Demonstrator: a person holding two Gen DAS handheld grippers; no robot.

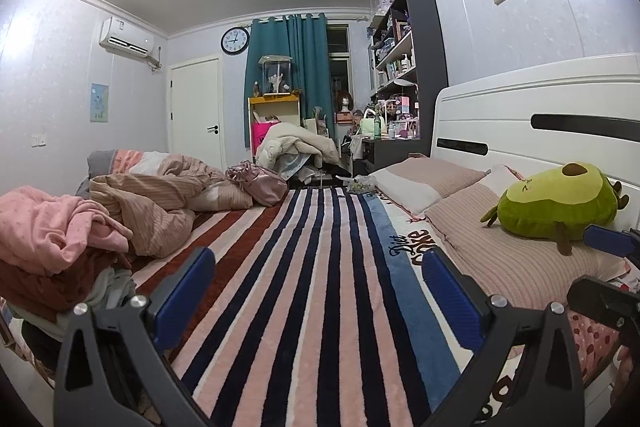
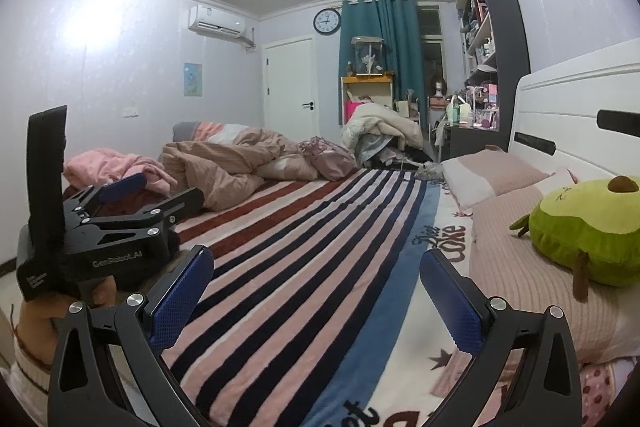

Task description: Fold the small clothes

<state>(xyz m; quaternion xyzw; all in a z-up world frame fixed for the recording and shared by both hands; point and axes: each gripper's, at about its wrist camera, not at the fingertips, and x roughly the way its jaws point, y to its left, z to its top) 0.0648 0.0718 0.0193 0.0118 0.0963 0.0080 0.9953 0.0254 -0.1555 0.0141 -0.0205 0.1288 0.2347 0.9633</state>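
Both claws, left (image 1: pixel 318 279) and right (image 2: pixel 316 277), gape empty over the bed (image 1: pixel 304 267); best take one garment from the clothes (image 1: pixel 52 239) at its left edge.

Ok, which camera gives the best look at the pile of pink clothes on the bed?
The left wrist view: the pile of pink clothes sits close and large at the left, folds clear. In the right wrist view the pile is farther and smaller, and the left gripper hides its lower edge.
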